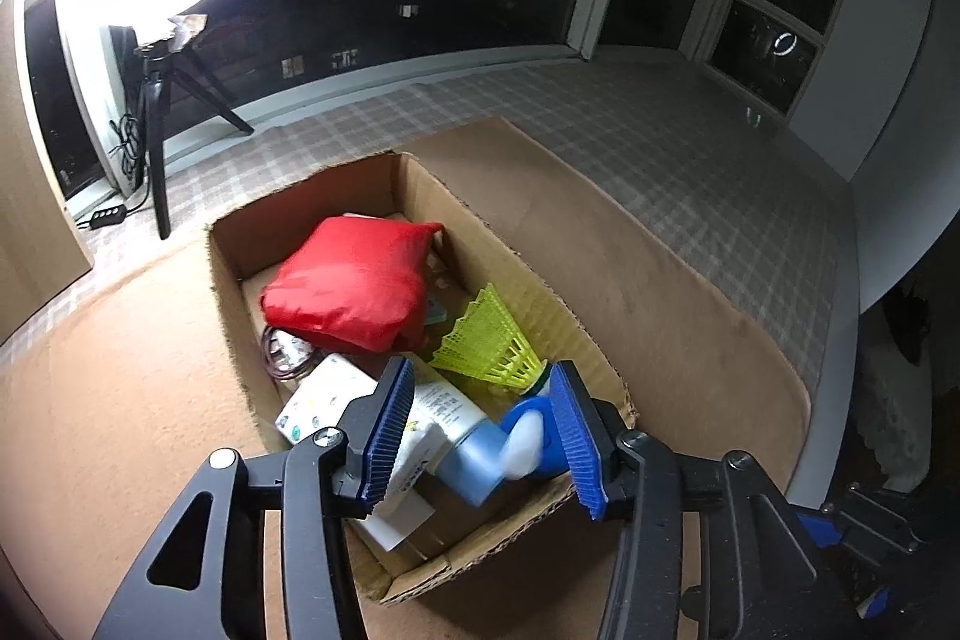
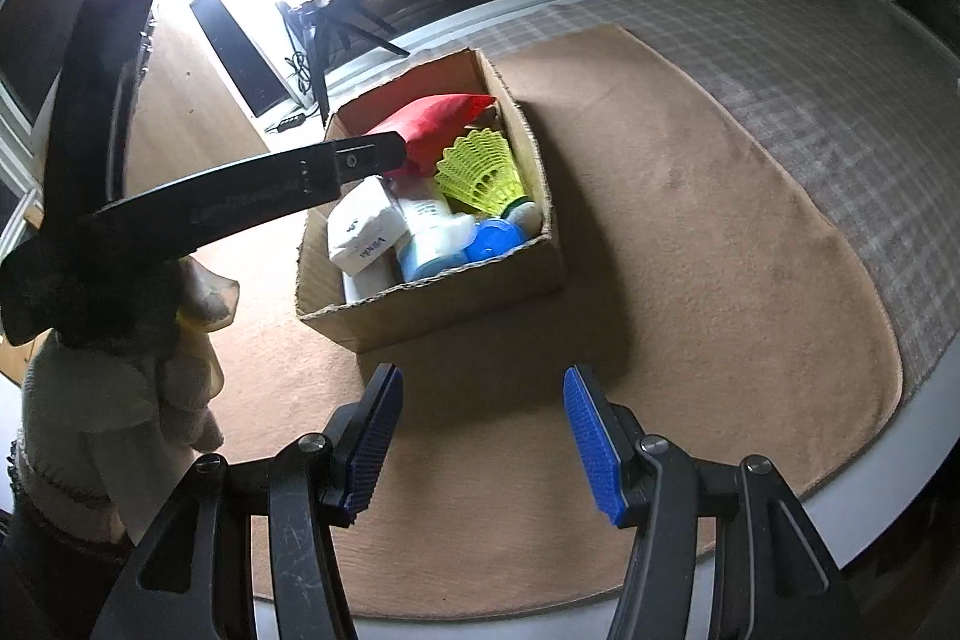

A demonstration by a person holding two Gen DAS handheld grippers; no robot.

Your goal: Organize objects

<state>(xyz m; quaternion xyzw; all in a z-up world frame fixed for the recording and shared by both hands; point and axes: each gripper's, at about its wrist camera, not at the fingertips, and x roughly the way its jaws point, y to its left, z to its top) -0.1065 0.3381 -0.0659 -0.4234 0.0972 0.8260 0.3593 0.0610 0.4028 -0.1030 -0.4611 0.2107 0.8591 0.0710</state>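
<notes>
Where box [image 1: 528, 292] gapes, yellow shuttlecock [image 1: 489, 343] (netted), tilted

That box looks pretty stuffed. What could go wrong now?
The left hand-held gripper hangs open over the cardboard box, its pads close beside the blue bottle and yellow shuttlecock. Pulling away carelessly might snag either. The shuttlecock perches high on the pile, so it may tumble out.
</notes>
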